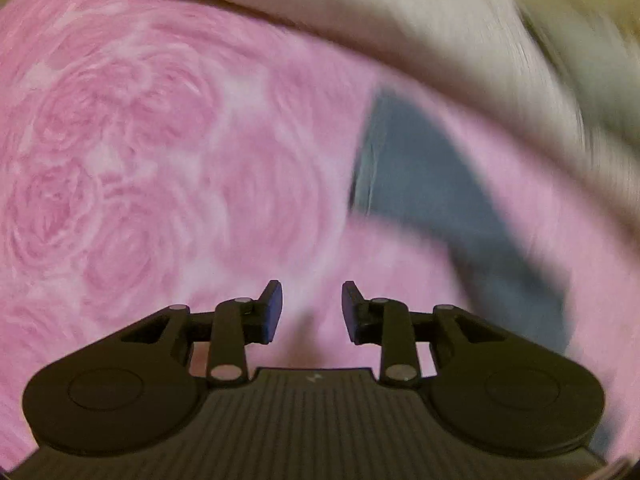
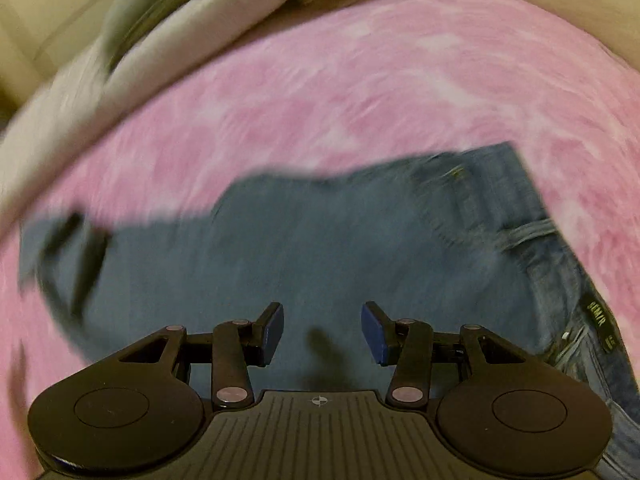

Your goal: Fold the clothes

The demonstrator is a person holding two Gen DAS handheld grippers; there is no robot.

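Blue jeans [image 2: 320, 248] lie spread on a pink rose-patterned blanket [image 2: 360, 92]. Their waistband and label [image 2: 600, 320] show at the right of the right wrist view. My right gripper [image 2: 322, 334] hangs open just above the denim, nothing between its blue pads. In the left wrist view a leg end of the jeans [image 1: 432, 184] lies to the right, blurred. My left gripper [image 1: 312, 312] is open over bare pink blanket [image 1: 160, 140], left of that leg, with nothing in its jaws. A dark blurred shape [image 2: 76, 264], which I cannot make out, sits at the jeans' left end.
Pale beige bedding [image 1: 420, 32] is bunched along the far edge of the blanket, also seen as beige bedding [image 2: 120, 60] at upper left in the right wrist view. Both views are smeared by motion.
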